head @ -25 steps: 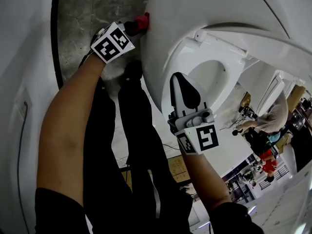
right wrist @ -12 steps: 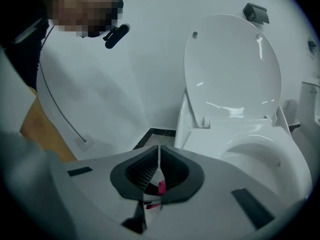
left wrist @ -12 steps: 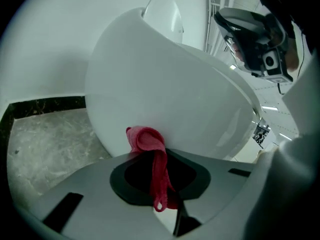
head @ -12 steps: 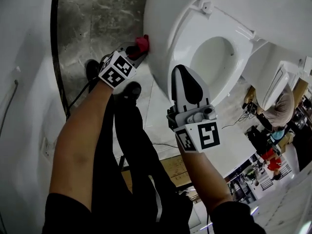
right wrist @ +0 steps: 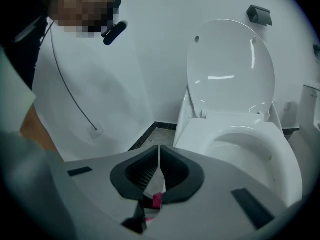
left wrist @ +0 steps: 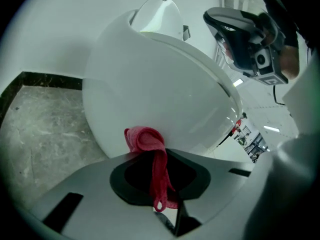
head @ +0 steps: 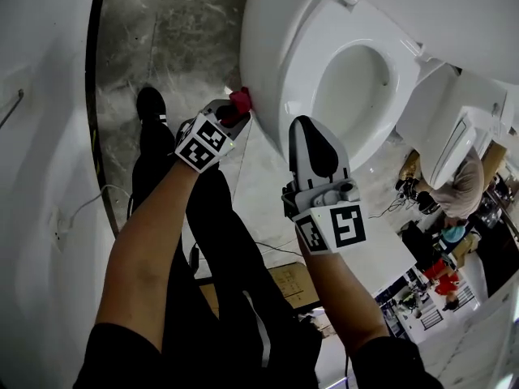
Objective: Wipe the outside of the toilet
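Grey floor [left wrist: 40, 129]; only left gripper view shows cloth [left wrist: 147, 141] between fingers [left wrist: 90, 196].

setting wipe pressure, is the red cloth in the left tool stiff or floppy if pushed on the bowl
Probably floppy: the red cloth bunches into a soft fold at the toilet bowl, and a strip droops loosely between the left tool's shut jaws. Likely light and not slippery, judging by its knit texture.

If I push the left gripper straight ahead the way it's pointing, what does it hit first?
The outer wall of the toilet bowl, dead ahead. The left gripper is shut on a red cloth, whose bunched end would press there first; it looks very near or touching, depth unclear.
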`<act>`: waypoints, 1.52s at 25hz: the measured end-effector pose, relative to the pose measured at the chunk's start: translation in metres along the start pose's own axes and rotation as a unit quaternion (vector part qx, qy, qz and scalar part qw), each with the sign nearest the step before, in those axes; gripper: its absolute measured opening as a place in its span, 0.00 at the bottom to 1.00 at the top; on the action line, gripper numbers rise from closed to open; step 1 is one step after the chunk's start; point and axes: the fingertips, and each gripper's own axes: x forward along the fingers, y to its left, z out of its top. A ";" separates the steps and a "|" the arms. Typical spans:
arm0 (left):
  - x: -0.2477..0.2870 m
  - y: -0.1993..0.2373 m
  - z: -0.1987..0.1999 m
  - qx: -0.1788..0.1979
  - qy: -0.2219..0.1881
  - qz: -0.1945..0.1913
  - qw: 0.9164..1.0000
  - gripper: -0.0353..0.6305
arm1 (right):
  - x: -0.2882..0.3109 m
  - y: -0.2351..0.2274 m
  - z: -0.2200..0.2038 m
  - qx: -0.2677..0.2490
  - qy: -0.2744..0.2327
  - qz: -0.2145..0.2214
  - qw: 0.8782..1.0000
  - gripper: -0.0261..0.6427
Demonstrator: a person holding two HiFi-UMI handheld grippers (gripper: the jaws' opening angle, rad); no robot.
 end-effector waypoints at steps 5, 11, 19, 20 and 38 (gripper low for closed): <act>0.007 -0.074 -0.025 0.004 0.022 -0.084 0.996 0.16 | 0.003 0.001 0.009 -0.002 0.000 0.002 1.000 0.10; -0.015 -0.062 -0.040 -0.039 0.046 -0.084 0.995 0.16 | 0.017 0.005 0.036 0.006 -0.004 -0.001 1.000 0.10; -0.080 0.127 0.057 -0.017 0.004 0.062 0.998 0.16 | 0.056 0.012 0.088 0.019 -0.019 -0.014 1.000 0.10; -0.082 0.147 0.076 -0.006 0.000 0.072 0.997 0.16 | 0.061 0.010 0.094 0.020 -0.022 -0.021 0.999 0.10; 0.029 0.303 0.256 0.161 0.001 0.076 0.984 0.16 | 0.127 -0.028 0.127 0.022 -0.064 0.015 0.998 0.10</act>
